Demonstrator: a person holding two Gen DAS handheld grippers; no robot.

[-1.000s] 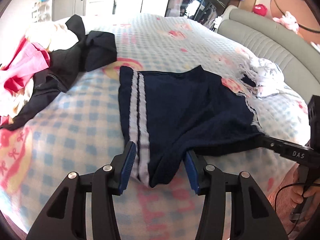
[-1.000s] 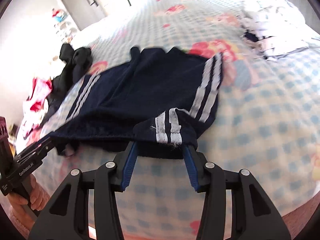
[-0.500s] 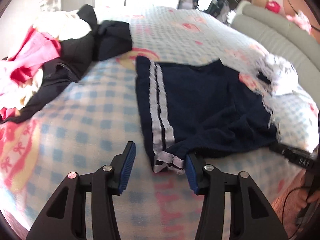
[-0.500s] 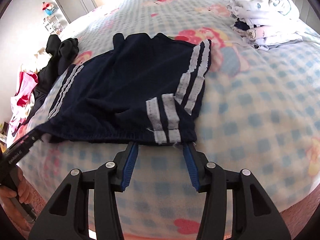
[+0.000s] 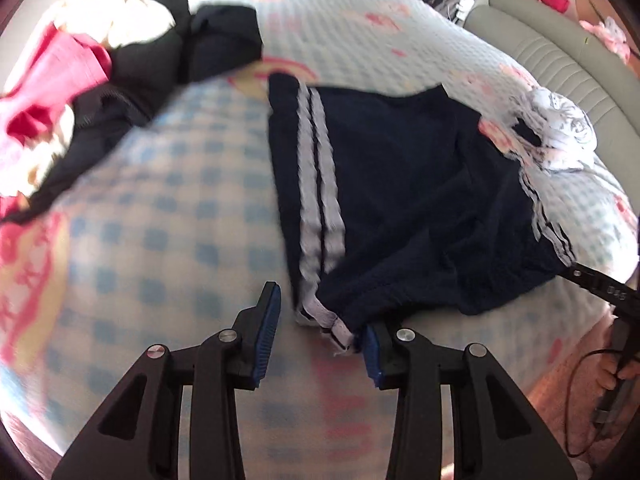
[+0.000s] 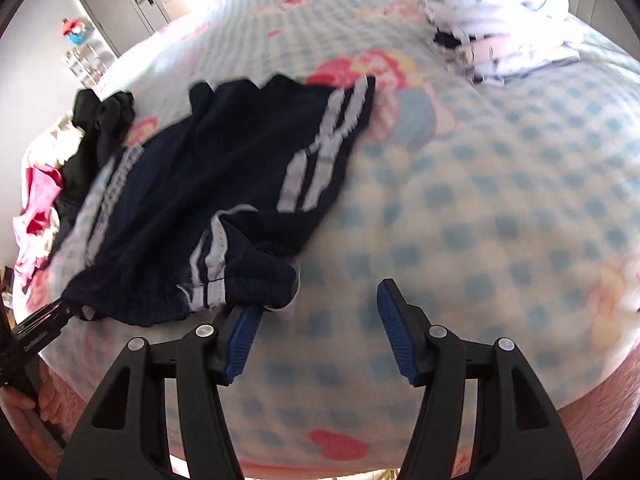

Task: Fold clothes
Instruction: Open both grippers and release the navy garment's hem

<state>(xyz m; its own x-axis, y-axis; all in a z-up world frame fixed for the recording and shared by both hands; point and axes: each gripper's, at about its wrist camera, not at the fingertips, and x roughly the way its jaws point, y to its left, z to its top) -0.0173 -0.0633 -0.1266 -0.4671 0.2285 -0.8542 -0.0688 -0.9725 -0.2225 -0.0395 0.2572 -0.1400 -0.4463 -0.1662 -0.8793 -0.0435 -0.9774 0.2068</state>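
A bed [image 5: 168,200] fills both views, covered in a pale quilt checked in blue with pink cartoon prints. At two o'clock in the left wrist view a grey padded headboard [image 5: 560,64] curves along the bed's edge. At eleven o'clock in the right wrist view stands a grey door [image 6: 116,12] against a white wall, with a small cluttered shelf [image 6: 80,52] beside it, perhaps holding toys. Bright daylight washes the far room.

Motion blur smears the checked blanket [image 5: 168,216] and clothes pile [image 5: 80,80].
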